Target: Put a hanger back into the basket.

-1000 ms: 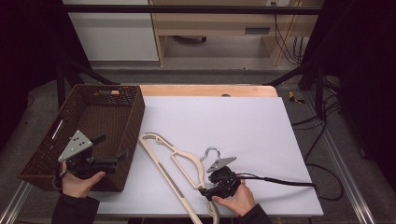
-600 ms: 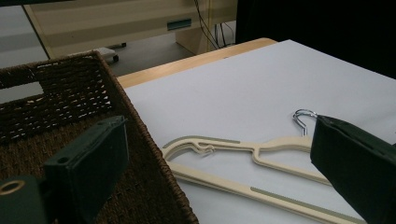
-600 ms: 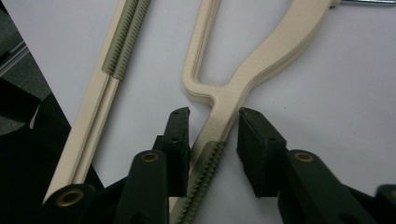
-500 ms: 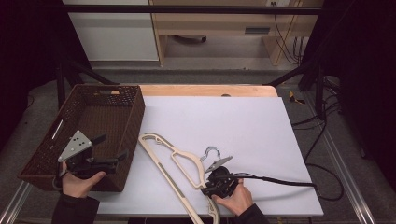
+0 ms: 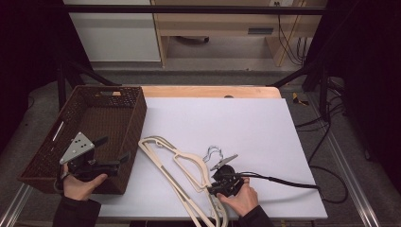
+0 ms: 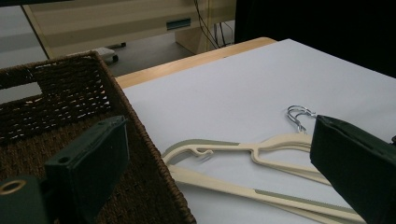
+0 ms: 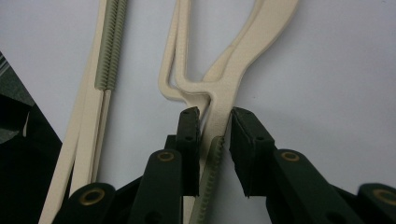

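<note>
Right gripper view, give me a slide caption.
Right claw closing on the cream hangers lying on the white table.

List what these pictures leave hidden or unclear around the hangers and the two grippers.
- High view: the hangers run off the bottom edge; how many are stacked is unclear.
- Right gripper view: the right gripper has just been closing with a hanger arm between its jaws; gaps show beside it, so firm pinching is unclear.
- Left gripper view: the basket is cut off at the left edge.

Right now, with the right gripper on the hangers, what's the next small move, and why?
Probably a short lift. The right gripper has just been closing, and its jaws now flank the cream hangers, which lie flat on the table. The basket sits left, the left gripper open over it.
</note>
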`<state>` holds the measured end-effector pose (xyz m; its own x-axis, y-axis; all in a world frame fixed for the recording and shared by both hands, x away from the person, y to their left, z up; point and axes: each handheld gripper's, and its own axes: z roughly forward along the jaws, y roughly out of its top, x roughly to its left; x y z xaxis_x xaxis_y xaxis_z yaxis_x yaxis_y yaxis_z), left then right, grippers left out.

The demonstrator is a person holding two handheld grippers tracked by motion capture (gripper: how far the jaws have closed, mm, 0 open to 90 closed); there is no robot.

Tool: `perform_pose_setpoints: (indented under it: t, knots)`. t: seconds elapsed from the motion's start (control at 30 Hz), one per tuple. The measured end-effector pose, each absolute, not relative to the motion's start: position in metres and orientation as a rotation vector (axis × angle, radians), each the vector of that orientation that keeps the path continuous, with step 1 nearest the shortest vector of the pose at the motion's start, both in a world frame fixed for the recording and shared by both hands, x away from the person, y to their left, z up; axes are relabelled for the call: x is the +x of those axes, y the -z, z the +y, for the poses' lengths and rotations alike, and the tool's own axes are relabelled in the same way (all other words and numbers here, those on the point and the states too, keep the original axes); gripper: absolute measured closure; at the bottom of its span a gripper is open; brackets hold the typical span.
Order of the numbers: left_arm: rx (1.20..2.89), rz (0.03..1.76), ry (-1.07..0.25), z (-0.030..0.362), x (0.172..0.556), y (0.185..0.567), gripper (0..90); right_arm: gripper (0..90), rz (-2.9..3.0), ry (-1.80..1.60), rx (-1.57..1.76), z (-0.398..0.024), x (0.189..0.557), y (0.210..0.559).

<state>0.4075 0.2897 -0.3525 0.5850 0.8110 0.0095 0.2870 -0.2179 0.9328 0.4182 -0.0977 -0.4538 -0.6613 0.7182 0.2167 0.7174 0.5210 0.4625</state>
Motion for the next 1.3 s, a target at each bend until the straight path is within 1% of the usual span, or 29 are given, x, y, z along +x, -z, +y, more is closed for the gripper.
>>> perform_pose_setpoints:
  t: [0.5, 0.7, 0.77, 0.83, 0.93, 1.03, 1.13, 1.23, 1.3]
  knots:
    - [1.782, 0.896, -0.633, 0.288, 0.407, 0.352, 4.2, 77.8, 2.671, -0.819, 1.355, -0.104, 0.421, 0.447]
    - [1.788, 0.892, -0.635, 0.287, 0.407, 0.352, 4.3, 78.9, 2.652, -0.745, 1.341, -0.106, 0.426, 0.451]
    - [1.790, 0.890, -0.634, 0.286, 0.407, 0.353, 4.3, 78.8, 2.653, -0.804, 1.380, -0.109, 0.428, 0.452]
    - [1.790, 0.889, -0.633, 0.286, 0.407, 0.353, 4.3, 78.1, 2.665, -0.819, 1.376, -0.113, 0.429, 0.453]
    - [1.792, 0.890, -0.632, 0.285, 0.407, 0.353, 4.3, 69.5, 2.684, -0.783, 1.309, -0.114, 0.429, 0.455]
    - [1.795, 0.888, -0.631, 0.285, 0.407, 0.354, 4.4, 68.4, 2.698, -0.791, 1.314, -0.112, 0.428, 0.457]
    - [1.796, 0.888, -0.631, 0.284, 0.407, 0.353, 4.4, 69.7, 2.695, -0.786, 1.316, -0.112, 0.428, 0.457]
    - [1.799, 0.888, -0.629, 0.283, 0.407, 0.354, 4.5, 76.8, 2.679, -0.750, 1.297, -0.112, 0.428, 0.457]
    - [1.803, 0.886, -0.628, 0.282, 0.408, 0.354, 4.5, 77.9, 2.694, -0.738, 1.313, -0.112, 0.428, 0.456]
